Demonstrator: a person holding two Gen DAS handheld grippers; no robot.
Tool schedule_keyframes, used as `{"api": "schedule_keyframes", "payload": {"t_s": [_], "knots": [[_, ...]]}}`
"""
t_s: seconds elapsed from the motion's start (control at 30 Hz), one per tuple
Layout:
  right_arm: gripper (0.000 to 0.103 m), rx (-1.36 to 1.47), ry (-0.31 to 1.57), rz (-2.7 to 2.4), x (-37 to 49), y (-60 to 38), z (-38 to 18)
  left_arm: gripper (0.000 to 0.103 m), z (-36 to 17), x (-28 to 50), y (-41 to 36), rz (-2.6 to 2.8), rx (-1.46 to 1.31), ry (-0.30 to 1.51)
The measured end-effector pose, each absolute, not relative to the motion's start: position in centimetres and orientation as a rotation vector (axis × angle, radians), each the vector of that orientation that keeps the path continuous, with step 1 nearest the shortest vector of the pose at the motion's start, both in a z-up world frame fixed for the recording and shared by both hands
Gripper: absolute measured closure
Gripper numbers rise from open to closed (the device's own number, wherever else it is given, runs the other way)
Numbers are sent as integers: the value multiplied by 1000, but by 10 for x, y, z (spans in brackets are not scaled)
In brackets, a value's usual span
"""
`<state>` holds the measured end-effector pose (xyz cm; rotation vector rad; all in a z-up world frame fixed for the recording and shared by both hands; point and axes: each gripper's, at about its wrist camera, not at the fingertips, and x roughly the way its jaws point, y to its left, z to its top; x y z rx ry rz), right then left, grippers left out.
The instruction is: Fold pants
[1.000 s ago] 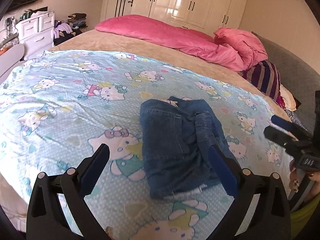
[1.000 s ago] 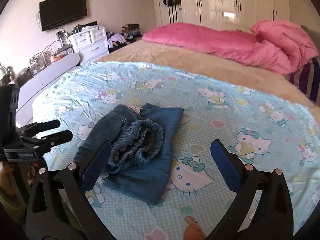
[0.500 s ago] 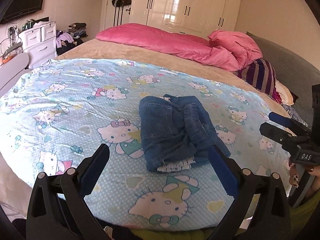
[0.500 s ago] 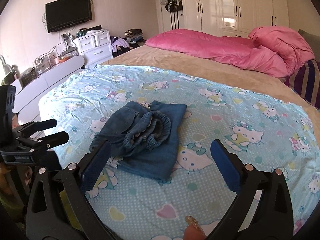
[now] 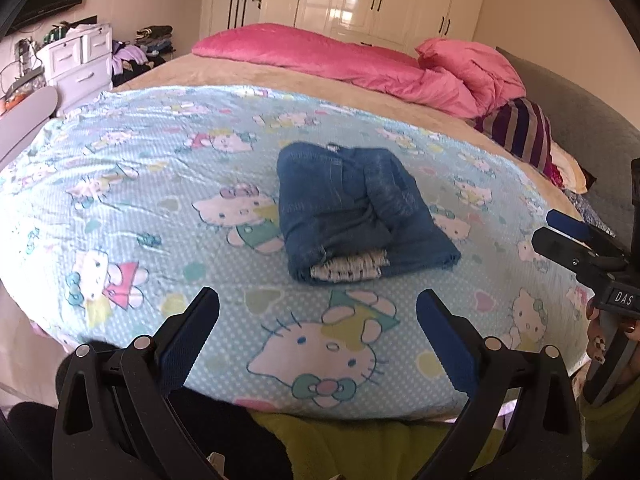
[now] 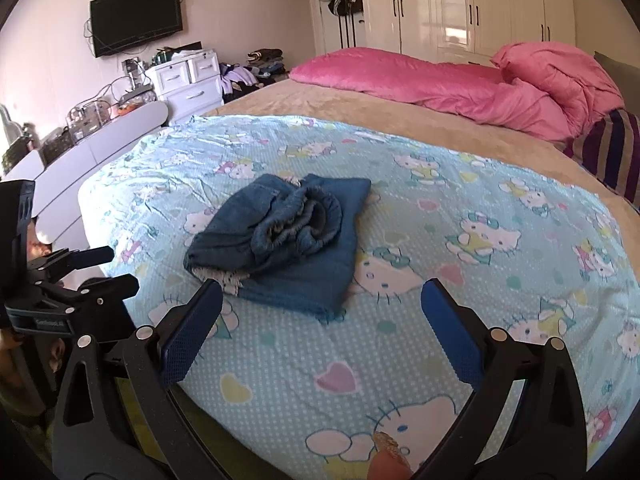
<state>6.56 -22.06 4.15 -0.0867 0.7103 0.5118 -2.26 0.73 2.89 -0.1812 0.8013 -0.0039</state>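
Underneath, a cartoon-cat sheet (image 5: 168,184) covers the bed (image 6: 320,100), wardrobe (image 6: 480,4) behind.

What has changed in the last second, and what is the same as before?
Both grippers drew back from the folded jeans toward the near edge of the bed: left gripper, right gripper. Nothing was gripped or released. The jeans stayed folded in place on the cartoon sheet; both grippers stayed open.

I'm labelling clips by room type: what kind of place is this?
A home bedroom: a bed with a pink duvet, a white built-in wardrobe, and a wall-mounted TV above a white drawer unit.
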Motion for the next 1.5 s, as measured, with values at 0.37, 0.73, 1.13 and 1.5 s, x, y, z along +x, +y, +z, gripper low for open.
{"api": "schedule_keyframes", "payload": {"t_s": [0.37,0.73,1.13,1.5], "knots": [[9,-65,782,526,62,-215,17,5,16,-23,2,3,-180,840],[9,-68,814,498,69,-213,-1,5,9,-19,4,16,-189,863],[9,-66,831,503,71,-210,-4,4,5,-16,7,28,-195,876],[9,-68,823,508,71,-209,-1,5,6,-17,7,32,-187,876]]}}
